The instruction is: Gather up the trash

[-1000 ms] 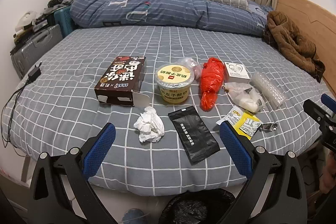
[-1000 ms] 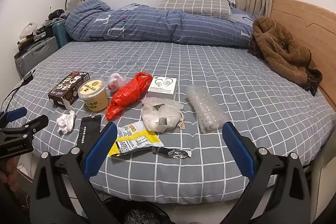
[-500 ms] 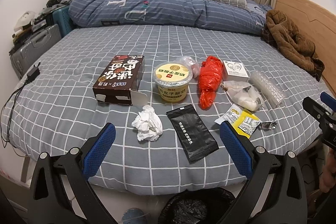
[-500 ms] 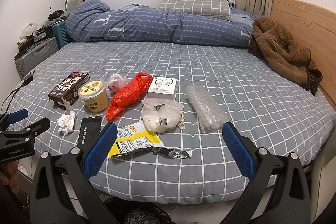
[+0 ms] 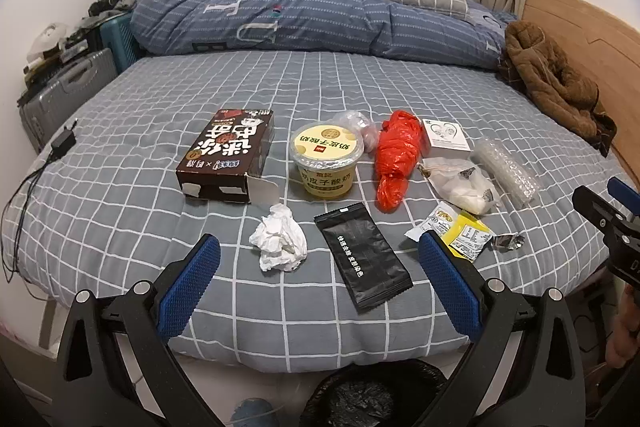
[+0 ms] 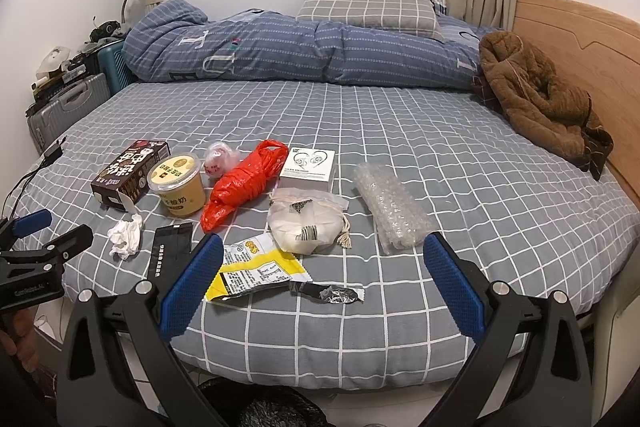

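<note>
Trash lies near the bed's front edge: a brown box (image 5: 228,155), a yellow yogurt cup (image 5: 326,163), a crumpled tissue (image 5: 280,243), a black sachet (image 5: 362,261), a red plastic bag (image 5: 396,159), a white pouch (image 5: 460,183), a yellow wrapper (image 5: 460,233), a small foil wrapper (image 6: 328,293), bubble wrap (image 6: 394,209) and a white box (image 6: 308,167). My left gripper (image 5: 318,283) is open and empty, just short of the tissue and sachet. My right gripper (image 6: 322,281) is open and empty over the yellow wrapper (image 6: 256,271).
A black bin bag (image 5: 368,395) sits on the floor below the bed edge. A folded blue duvet (image 5: 312,19), a pillow (image 6: 368,11) and a brown coat (image 6: 536,99) lie further back. Suitcases (image 5: 64,87) stand left; a charger cable (image 5: 36,175) trails over the left side.
The left gripper has edged slightly forward and left toward the tissue and sachet. The right gripper has hardly moved. Both stay open.
</note>
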Tool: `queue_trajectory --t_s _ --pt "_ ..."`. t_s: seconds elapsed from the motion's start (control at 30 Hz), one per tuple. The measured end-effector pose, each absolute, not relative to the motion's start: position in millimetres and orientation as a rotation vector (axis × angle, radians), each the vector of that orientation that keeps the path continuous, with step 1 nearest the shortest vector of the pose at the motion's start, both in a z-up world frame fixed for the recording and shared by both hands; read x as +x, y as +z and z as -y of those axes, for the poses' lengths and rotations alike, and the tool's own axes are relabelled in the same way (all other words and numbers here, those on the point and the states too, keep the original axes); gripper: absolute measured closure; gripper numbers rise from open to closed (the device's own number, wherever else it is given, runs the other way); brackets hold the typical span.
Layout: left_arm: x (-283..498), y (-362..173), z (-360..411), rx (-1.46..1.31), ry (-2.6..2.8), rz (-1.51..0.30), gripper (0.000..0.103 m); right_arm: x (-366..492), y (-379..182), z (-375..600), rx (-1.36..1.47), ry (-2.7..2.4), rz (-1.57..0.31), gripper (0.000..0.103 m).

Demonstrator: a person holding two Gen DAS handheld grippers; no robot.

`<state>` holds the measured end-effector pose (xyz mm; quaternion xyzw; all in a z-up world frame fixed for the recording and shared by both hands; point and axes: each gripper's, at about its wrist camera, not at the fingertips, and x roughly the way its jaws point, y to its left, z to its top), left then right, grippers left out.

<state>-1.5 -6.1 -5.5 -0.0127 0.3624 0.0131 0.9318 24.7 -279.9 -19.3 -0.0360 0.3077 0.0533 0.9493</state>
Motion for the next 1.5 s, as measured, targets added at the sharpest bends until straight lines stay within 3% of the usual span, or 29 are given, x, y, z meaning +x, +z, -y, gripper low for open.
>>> queue_trajectory --t_s 1.5 --pt "16 -9 -22 -0.028 0.07 -0.778 0.006 42 -29 260 -0.069 0.126 -0.661 0.007"
